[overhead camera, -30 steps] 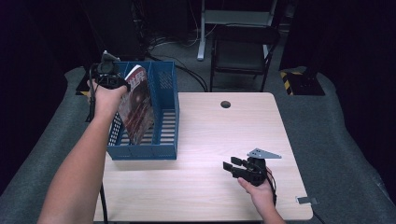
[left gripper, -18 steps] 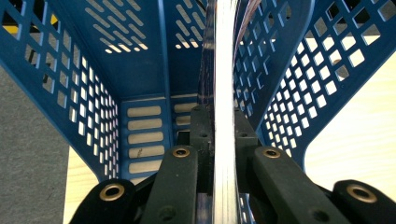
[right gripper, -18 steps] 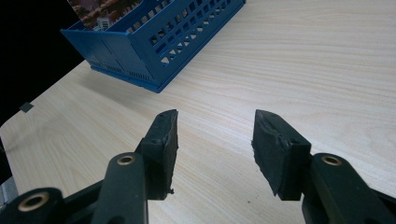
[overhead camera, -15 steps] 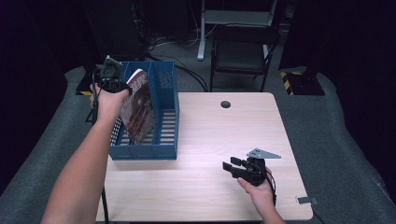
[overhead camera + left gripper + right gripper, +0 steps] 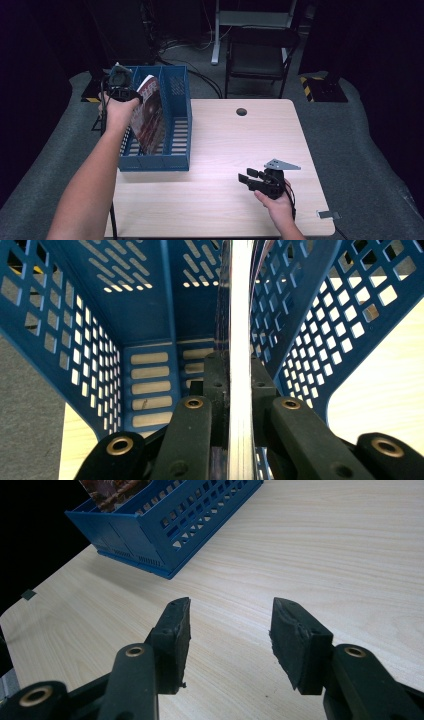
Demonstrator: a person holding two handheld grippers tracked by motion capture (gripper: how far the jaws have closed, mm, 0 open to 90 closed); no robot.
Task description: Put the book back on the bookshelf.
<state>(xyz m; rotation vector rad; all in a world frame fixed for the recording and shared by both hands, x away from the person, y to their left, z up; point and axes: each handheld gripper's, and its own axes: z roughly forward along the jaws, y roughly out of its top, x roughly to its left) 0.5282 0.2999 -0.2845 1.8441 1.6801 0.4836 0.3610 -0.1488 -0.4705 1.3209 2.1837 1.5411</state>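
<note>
A thin magazine with a reddish cover stands on edge, leaning, inside the blue perforated basket at the table's left. My left gripper is shut on the magazine's top edge, above the basket's far left part. In the left gripper view the magazine's page edges run straight up between the black jaws of the left gripper, with the basket's walls around them. My right gripper rests low over the table's near right, open and holding nothing. The right gripper points toward the basket and the magazine.
The light wooden table has a round cable hole near its far edge. A dark chair and cables stand on the floor behind the table. A grey mat surrounds it.
My left hand has shifted only slightly with the magazine in the basket. The right gripper has stayed put.
</note>
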